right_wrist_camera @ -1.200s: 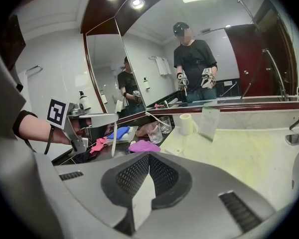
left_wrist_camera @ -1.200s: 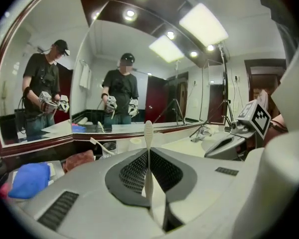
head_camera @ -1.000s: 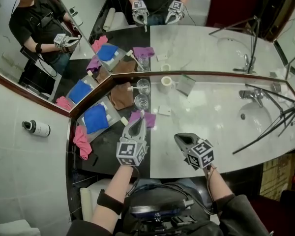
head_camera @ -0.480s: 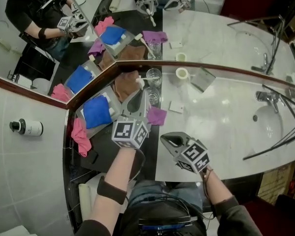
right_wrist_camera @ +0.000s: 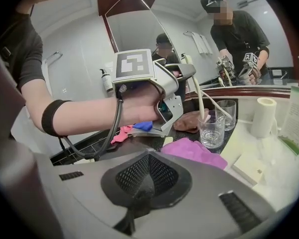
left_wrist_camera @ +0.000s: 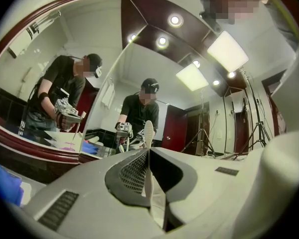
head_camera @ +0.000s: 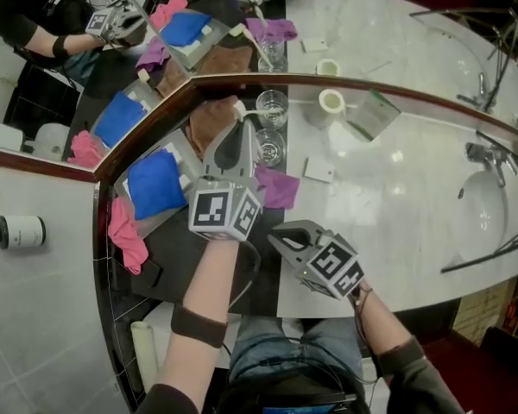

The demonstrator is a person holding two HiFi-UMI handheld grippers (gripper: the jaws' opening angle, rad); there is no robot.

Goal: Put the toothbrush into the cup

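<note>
The left gripper (head_camera: pixel 235 134) is clamping its jaws tight on the white toothbrush (left_wrist_camera: pixel 148 133), whose tip is dipping into the near glass cup (head_camera: pixel 268 148) on the table (head_camera: pixel 397 205). To the right and nearer, the right gripper (head_camera: pixel 282 236) is hovering with its jaws closed together, gripping nothing.

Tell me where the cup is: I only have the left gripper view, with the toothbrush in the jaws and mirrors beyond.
Observer: A glass cup stands right by the left gripper; the lower end of the toothbrush is at its rim.
Operator: Any other cup?
Observer: A second glass behind it, with another toothbrush leaning in it.
Operator: And the right gripper?
Observer: Jaws together, empty, near the purple cloth.
</note>
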